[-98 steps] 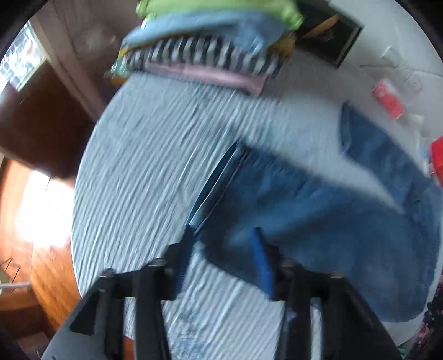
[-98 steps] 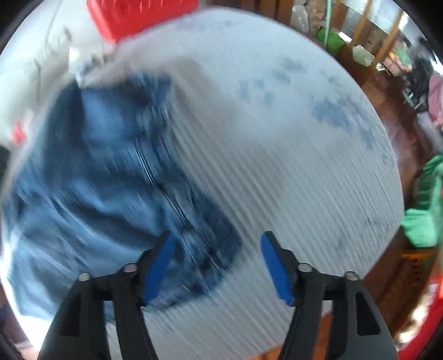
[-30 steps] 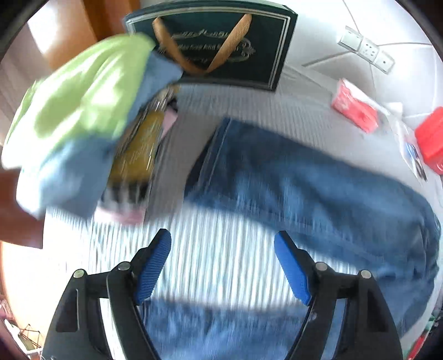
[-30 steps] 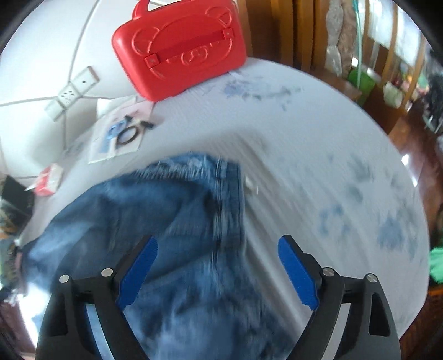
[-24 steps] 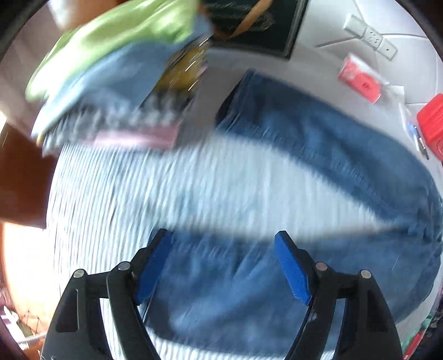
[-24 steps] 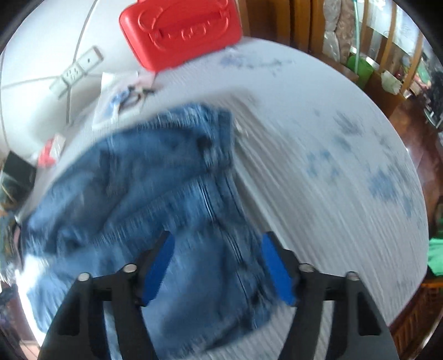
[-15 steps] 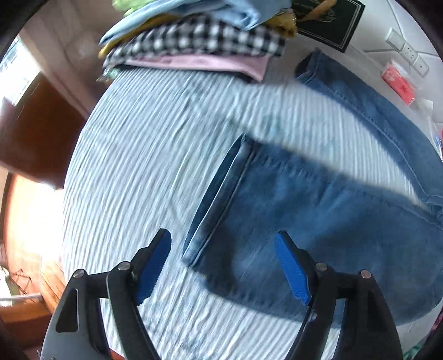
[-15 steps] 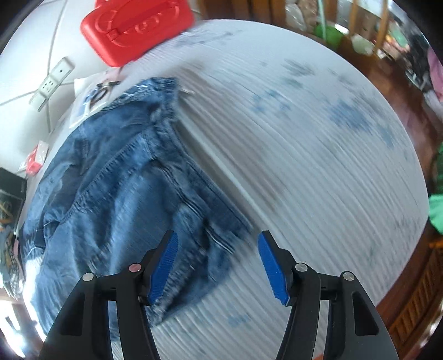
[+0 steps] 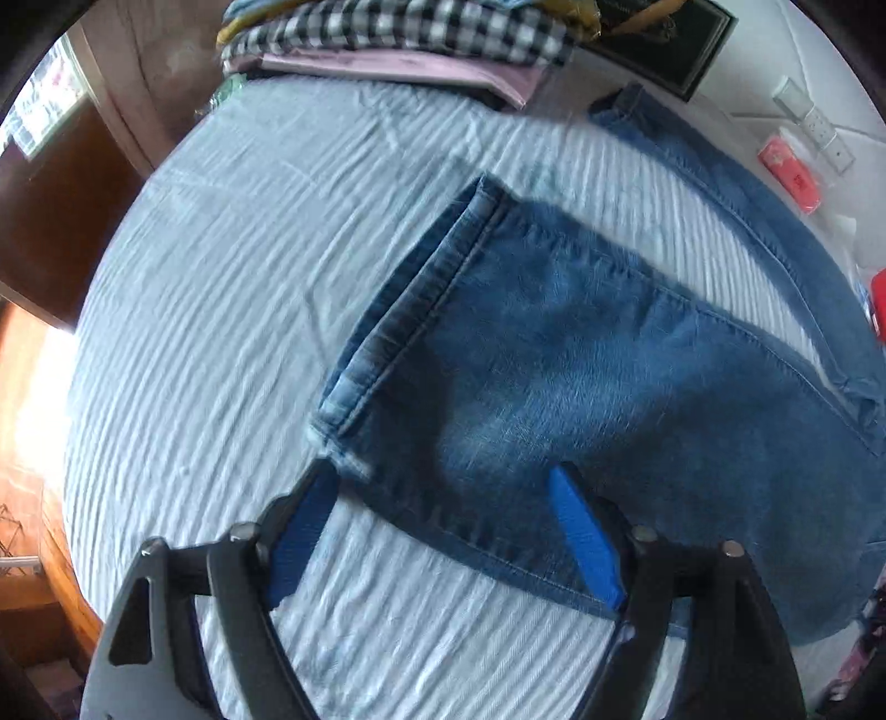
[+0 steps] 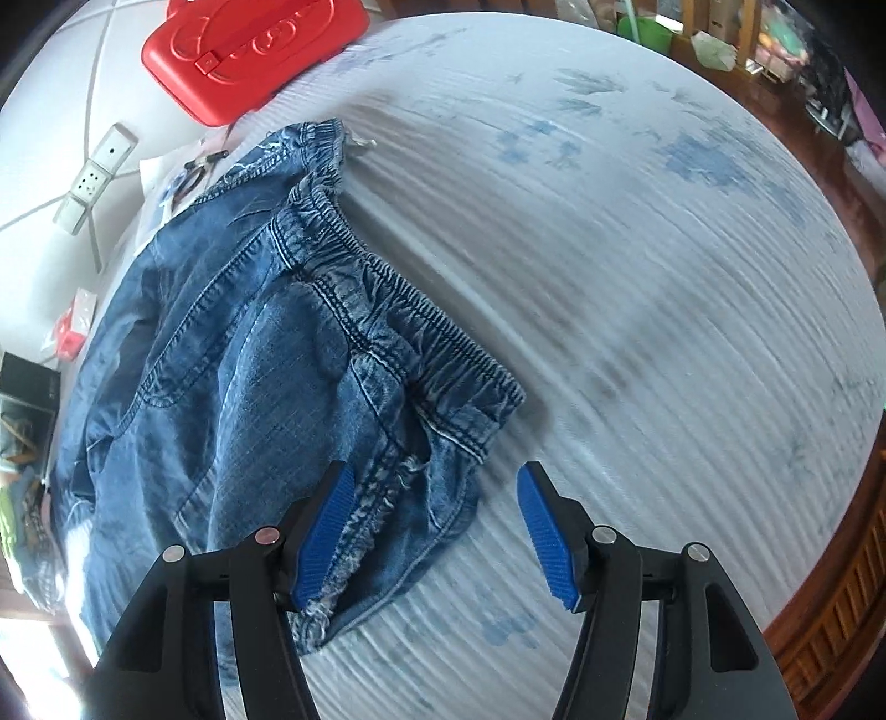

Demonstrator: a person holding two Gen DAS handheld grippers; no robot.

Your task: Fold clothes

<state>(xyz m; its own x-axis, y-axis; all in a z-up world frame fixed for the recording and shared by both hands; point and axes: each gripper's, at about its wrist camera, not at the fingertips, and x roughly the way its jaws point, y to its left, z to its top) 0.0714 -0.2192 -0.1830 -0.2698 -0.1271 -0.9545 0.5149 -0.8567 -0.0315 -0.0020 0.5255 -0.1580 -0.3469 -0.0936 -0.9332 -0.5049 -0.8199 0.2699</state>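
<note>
On the pale blue ribbed bedspread (image 9: 232,288) a pair of blue denim jeans with an elasticated waistband (image 10: 232,354) is spread out, its two legs parted in a V in the left wrist view, the near hem (image 9: 410,310) lying just ahead of the left gripper (image 9: 443,531) and the far leg's hem (image 9: 623,108) ending near a stack of folded clothes, checked and pink among them (image 9: 398,44). Both tools are released and nothing is held: the left gripper's blue pads are spread on either side of the lower edge of the near leg, and the right gripper (image 10: 437,520) is held wide over the near corner of the waistband (image 10: 387,310), one pad over frayed denim and the other over bare bedspread. Several risks can be judged from this. If only the top layer of denim is pinched, the leg or waistband could be dragged apart and the fold skewed; the bunched, rumpled waistband corner could be caught unevenly; the bedspread could be nipped along with the cloth; and a leg swung across could be brushed against the nearby stack. As for containers, a red plastic case with a moulded bear face and handle (image 10: 249,50) is seen closed beyond the waistband, so its contents cannot be told, and a dark green gift bag with tan ribbon handles (image 9: 664,39) is only partly in view, its inside hidden.
</note>
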